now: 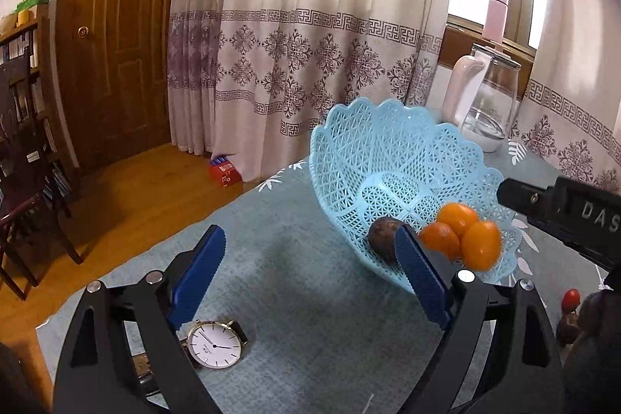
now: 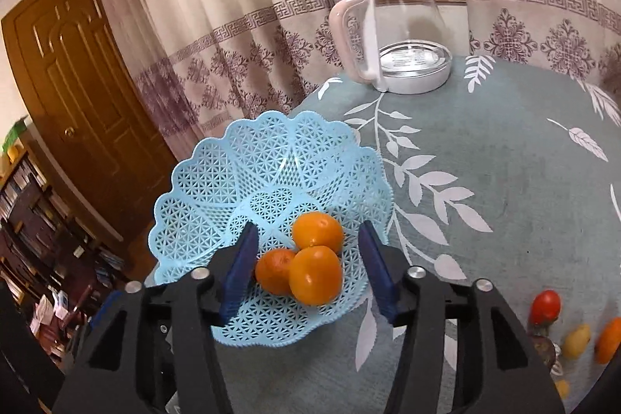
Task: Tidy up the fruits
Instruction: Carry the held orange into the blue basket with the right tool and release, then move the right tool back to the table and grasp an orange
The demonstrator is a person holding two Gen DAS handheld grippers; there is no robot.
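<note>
Three oranges (image 2: 310, 258) and a dark brown fruit (image 1: 382, 235) are sitting in the blue basket (image 2: 217, 181) on the worktop (image 2: 485, 161), while the left claw (image 1: 310, 258) and right claw (image 2: 306, 255) are both hanging spread wide, holding nothing.

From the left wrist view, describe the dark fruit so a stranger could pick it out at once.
Find the light blue lattice basket on the grey-green tablecloth. Four fruits sit at its near side, beside the left claw. The dark fruit is the brownish, dull round one left of three glossy oranges, the only one not orange.
</note>
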